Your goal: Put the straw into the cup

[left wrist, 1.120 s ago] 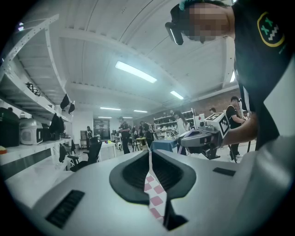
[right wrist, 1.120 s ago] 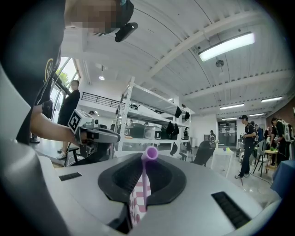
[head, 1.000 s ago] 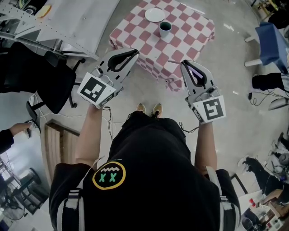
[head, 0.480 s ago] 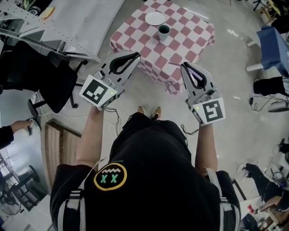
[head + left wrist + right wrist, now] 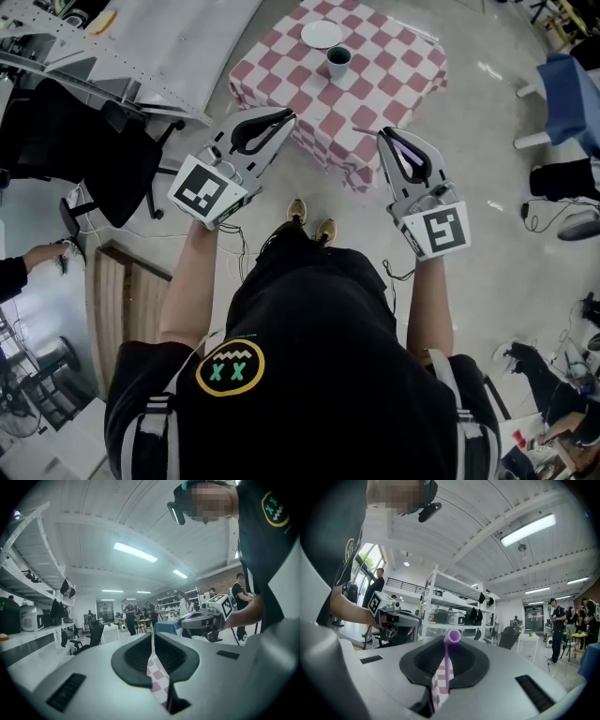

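Note:
A dark cup [image 5: 338, 61] stands next to a white plate [image 5: 322, 34] on the pink-checked table [image 5: 375, 89], far ahead of me. My right gripper [image 5: 385, 137] is held in the air short of the table's near edge, shut on a purple straw [image 5: 448, 663]. The straw's open end [image 5: 452, 636] sticks up past the jaws. My left gripper [image 5: 284, 116] hangs level with it to the left, shut with nothing between its jaws [image 5: 153, 632]. Both are well away from the cup.
A black office chair [image 5: 89, 164] and a grey shelf unit [image 5: 159, 47] stand at the left. A wooden pallet [image 5: 122, 300] lies at the lower left. A blue seat [image 5: 567, 89] and cables are at the right. Other people stand far off in the room.
The person's feet have taken a small step toward the table. Both grippers keep the same pose and stay shut, the straw still in the right one.

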A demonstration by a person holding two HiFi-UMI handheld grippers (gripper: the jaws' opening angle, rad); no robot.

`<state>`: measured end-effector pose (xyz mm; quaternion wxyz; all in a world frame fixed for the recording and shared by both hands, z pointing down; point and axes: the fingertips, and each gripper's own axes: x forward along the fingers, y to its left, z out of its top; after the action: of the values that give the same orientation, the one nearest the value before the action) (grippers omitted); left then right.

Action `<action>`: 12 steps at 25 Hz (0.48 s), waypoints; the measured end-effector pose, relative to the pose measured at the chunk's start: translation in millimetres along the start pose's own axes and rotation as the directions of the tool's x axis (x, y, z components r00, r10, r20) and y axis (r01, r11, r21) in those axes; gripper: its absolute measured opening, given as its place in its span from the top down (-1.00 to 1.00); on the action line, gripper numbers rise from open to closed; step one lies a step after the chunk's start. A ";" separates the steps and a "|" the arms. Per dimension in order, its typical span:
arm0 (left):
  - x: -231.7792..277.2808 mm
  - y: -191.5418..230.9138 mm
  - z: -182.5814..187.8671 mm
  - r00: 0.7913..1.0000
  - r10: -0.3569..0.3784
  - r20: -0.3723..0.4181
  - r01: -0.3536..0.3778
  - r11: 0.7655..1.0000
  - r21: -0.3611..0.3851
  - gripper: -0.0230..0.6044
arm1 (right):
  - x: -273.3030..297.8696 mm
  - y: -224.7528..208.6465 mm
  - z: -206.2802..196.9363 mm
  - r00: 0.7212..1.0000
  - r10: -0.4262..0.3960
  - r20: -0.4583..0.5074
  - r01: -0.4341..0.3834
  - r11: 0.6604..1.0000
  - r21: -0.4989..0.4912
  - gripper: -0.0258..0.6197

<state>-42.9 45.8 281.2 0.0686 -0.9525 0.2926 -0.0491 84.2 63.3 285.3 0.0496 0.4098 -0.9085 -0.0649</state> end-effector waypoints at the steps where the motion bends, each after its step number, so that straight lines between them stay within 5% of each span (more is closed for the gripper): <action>1: -0.4 -0.4 -0.3 1.000 0.001 -0.001 -0.001 1.000 0.002 0.81 | 0.0 0.6 1.7 1.000 -0.001 0.007 0.001 1.000 0.005 0.78; 12: 8.0 3.2 1.1 1.000 -0.003 -0.007 0.003 1.000 -0.009 0.81 | 5.3 -1.6 0.7 1.000 0.000 0.007 0.000 1.000 -0.003 0.77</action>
<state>-37.9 38.8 280.1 0.0631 -0.9531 0.2914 -0.0515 81.8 58.3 284.6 0.0468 0.4093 -0.9087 -0.0677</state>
